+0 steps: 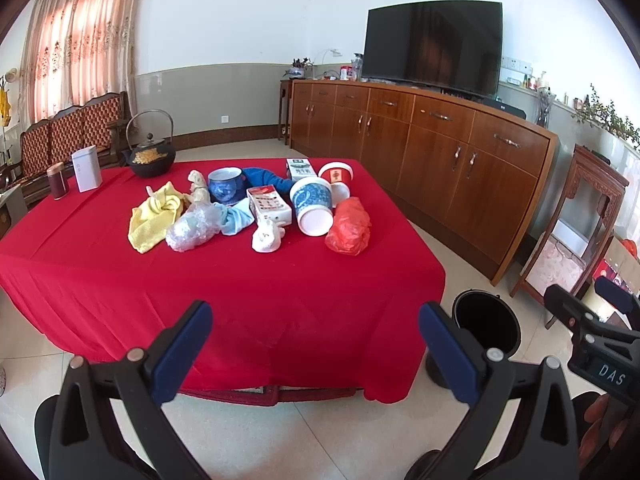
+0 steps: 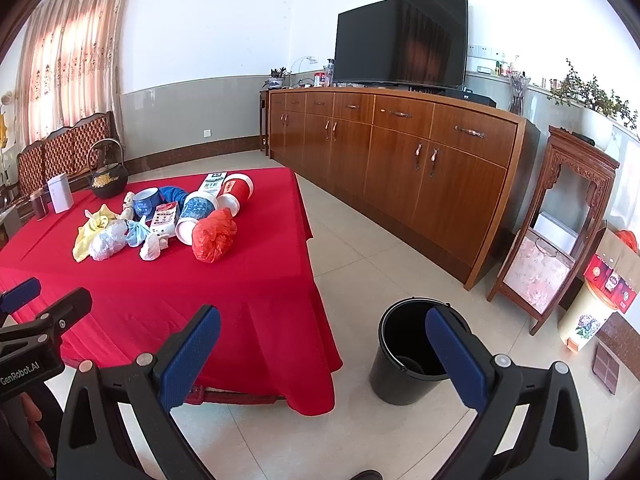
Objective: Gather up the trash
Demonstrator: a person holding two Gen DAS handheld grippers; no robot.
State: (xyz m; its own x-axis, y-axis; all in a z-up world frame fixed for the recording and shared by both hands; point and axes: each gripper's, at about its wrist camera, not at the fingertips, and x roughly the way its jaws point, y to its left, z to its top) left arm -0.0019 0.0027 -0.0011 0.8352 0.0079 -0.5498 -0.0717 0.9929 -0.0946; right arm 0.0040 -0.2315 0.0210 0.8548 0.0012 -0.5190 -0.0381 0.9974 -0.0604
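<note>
Trash pile is sitting mid-table on the red cloth, far ahead of both grippers and well apart from the fingers. Nearest piece on the right side: red plastic bag, crumpled, long axis running near-to-far; it is lying just beside the tipped blue-and-white cup. Clear crumpled bag and white wad are lying left of it, yellow cloth furthest left.

Black bin is standing on the floor, right of the table, near the right gripper.

Judgement: right gripper is being favoured for the red bag, being on that side and next to the bin; left gripper is facing the table centre.

Both grippers are being held with jaws spread wide, nothing between the pads.
</note>
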